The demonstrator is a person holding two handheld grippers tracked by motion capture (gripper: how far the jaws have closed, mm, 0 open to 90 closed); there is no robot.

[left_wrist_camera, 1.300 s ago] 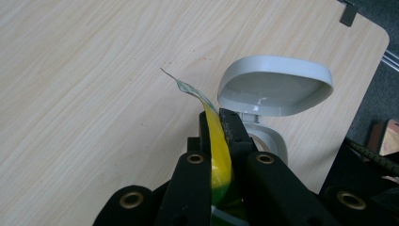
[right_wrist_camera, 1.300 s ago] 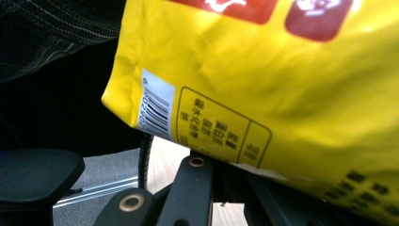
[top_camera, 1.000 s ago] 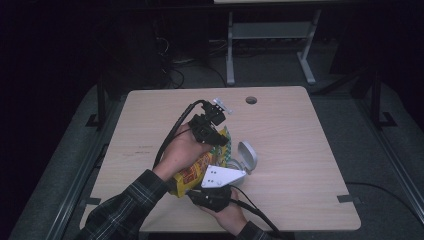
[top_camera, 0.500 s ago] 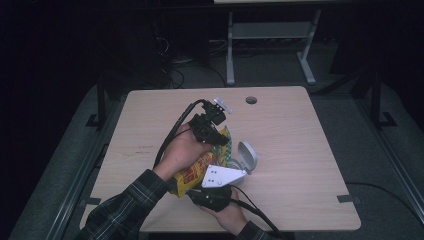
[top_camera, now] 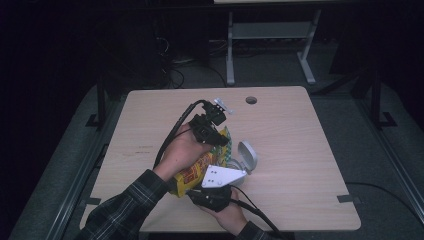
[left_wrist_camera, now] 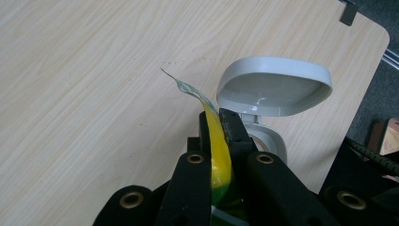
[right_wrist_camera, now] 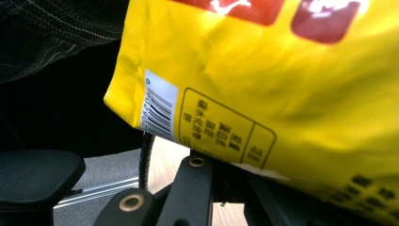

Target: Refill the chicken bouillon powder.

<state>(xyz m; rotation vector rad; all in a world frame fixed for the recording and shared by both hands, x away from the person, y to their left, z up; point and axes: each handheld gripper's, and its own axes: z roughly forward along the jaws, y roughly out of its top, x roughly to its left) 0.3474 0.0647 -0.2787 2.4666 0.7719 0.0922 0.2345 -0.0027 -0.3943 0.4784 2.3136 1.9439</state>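
1. High view: the left hand (top_camera: 184,150) tilts the left gripper (top_camera: 216,136) down over the yellow bag (top_camera: 197,172); the right gripper (top_camera: 212,192) grips the bag's near end, above the counter (top_camera: 300,140).
2. Left gripper view: jaws pinched tight on the bag's top edge (left_wrist_camera: 217,141), beside an open grey container (left_wrist_camera: 273,89).
3. Right gripper view: jaws clamped on the bag's bottom seam, with the barcode (right_wrist_camera: 160,106) visible.

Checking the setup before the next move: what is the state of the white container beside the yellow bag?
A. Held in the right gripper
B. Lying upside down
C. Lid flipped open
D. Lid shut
C: in the left gripper view the white container has its hinged lid raised, standing open behind the yellow bag pinched in the left gripper.
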